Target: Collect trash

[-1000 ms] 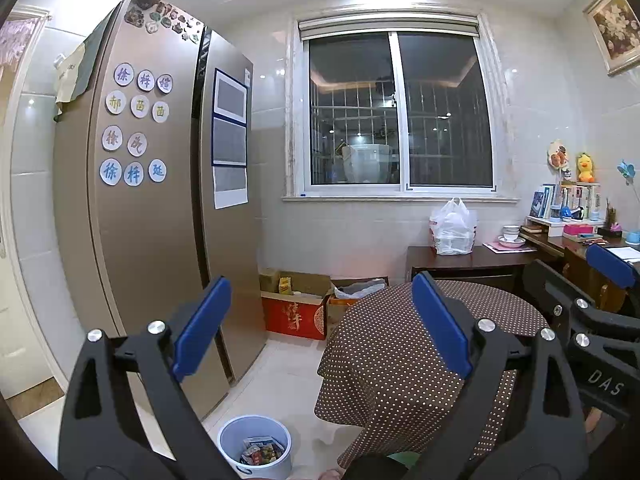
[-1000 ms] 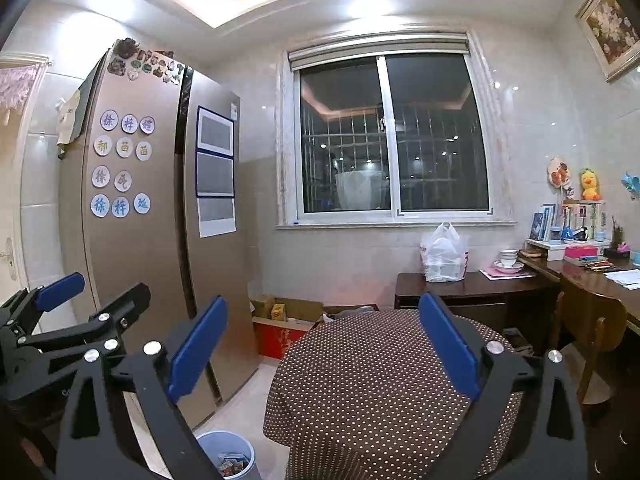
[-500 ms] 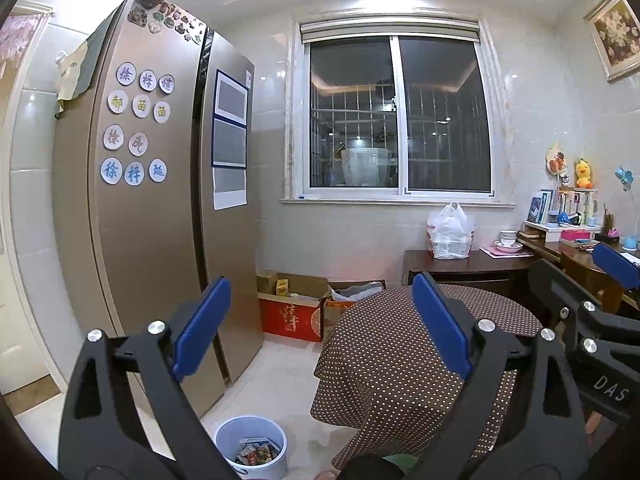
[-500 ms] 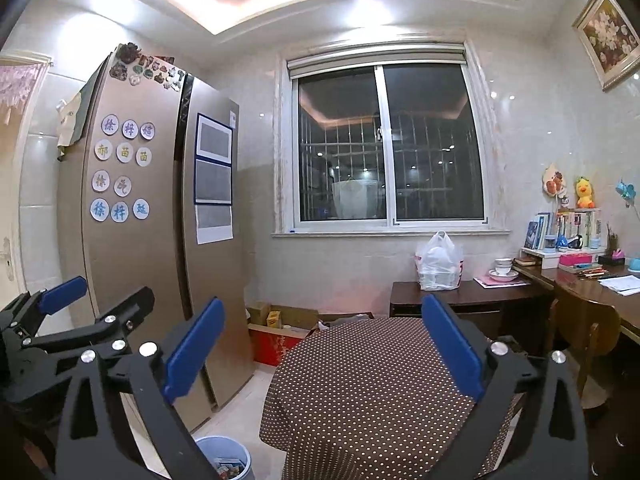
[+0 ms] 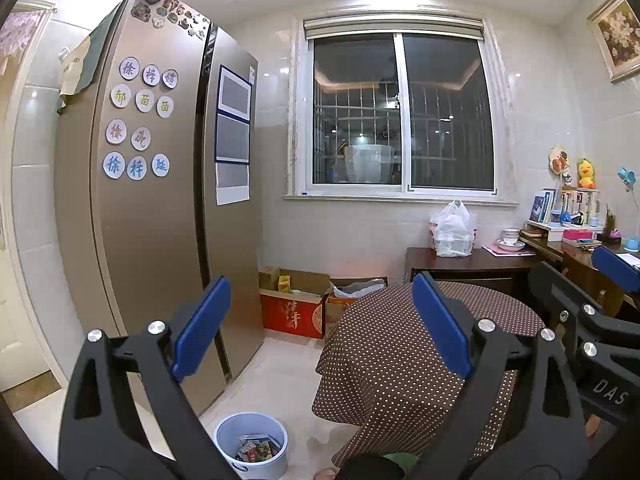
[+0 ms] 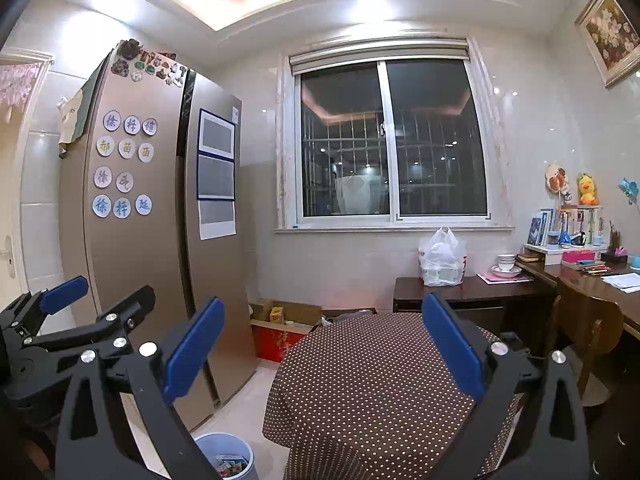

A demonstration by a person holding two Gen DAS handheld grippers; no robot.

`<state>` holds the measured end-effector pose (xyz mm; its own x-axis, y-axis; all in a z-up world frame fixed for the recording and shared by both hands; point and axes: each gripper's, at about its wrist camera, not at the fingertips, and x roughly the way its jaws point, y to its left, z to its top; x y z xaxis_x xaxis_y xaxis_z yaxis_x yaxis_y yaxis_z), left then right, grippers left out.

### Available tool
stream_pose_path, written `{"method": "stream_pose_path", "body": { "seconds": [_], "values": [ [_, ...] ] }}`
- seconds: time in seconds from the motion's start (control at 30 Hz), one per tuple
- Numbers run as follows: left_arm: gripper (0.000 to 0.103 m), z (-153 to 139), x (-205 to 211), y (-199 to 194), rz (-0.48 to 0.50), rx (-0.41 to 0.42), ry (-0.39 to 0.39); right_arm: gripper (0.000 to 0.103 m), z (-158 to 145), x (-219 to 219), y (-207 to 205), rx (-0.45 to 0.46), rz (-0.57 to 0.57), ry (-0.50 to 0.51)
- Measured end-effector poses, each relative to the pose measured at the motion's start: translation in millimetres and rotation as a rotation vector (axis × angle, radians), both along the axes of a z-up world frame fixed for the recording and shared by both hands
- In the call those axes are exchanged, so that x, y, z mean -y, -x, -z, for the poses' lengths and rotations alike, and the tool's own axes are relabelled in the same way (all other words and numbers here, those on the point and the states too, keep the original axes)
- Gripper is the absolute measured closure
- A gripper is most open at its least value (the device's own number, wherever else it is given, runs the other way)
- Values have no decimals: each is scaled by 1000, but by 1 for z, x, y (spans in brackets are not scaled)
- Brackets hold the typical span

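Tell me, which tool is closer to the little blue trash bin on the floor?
Left, probably. The left tool hangs almost above the trash bin; the right tool is held further right, over the dotted table. Both are open and empty.

The tall bronze-coloured double-door refrigerator (image 5: pixel 152 208) carries round white paper magnets (image 5: pixel 138 118) on its left door, each bearing one Chinese character: 徐, 梓, 郝, 苗, 苗 in the upper rows and 徐, 梓, 延 in the bottom row, the rest too unclear to read; the black plastic body of the right gripper (image 5: pixel 608 390), seen at the edge of the left wrist view, shows the white letters "DAS". The red cardboard box (image 5: pixel 292 314) on the floor has gold characters on its front, too blurred to read.
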<state>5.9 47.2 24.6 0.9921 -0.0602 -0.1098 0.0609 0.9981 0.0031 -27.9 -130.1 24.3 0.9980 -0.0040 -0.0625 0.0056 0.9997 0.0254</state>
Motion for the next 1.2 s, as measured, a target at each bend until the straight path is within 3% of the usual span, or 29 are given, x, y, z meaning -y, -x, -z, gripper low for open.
{"method": "stream_pose_path", "body": {
  "seconds": [1.2],
  "values": [
    [13, -1, 6, 3, -10, 2, 5, 6, 0, -1, -5, -11, -25, -7]
  ]
}}
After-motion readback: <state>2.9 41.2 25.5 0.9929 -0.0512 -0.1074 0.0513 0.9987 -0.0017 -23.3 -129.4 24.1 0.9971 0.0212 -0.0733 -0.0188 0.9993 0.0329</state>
